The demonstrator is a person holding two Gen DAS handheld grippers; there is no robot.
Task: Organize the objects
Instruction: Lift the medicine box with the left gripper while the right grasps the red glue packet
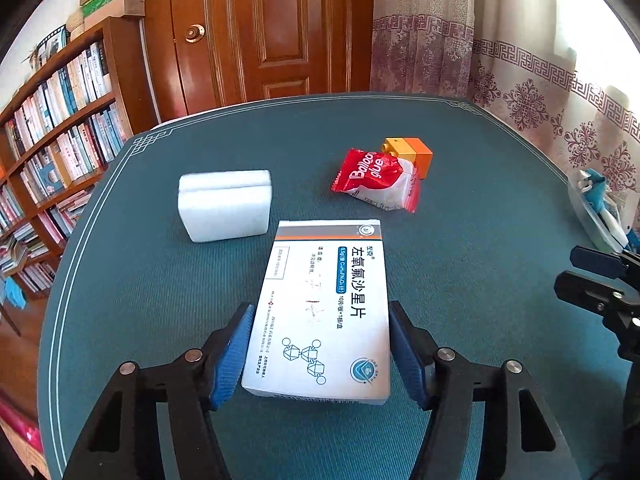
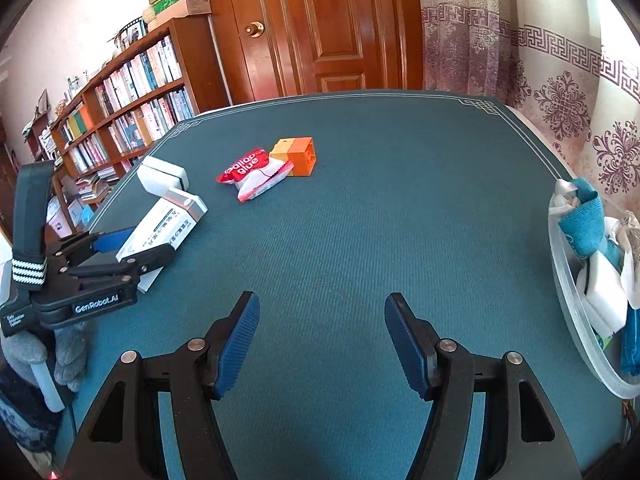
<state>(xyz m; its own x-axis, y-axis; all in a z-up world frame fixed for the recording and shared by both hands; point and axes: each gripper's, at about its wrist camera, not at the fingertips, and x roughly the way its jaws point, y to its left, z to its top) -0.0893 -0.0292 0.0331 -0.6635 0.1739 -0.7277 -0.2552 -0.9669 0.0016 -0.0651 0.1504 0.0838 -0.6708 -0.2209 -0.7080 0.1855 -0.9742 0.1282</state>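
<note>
1. Teal woven-texture surface [image 2: 360, 220] w/ pale border line; wooden door and bookshelf behind.
2. Left tool [image 1: 320, 356]: ribbed blue pads clamped on both long edges of flat white cardboard medicine box [image 1: 328, 300], near edge of surface.
3. Right tool [image 2: 322, 344]: jaws apart, nothing btwn them.
4. White foam block [image 1: 226, 204], glossy red-white crinkled packet [image 1: 376, 180] touching orange plastic brick [image 1: 416, 154].
5. Right-wrist view only: clear plastic tub [image 2: 572, 312] at right edge, holding white foam & teal cloth.
</note>
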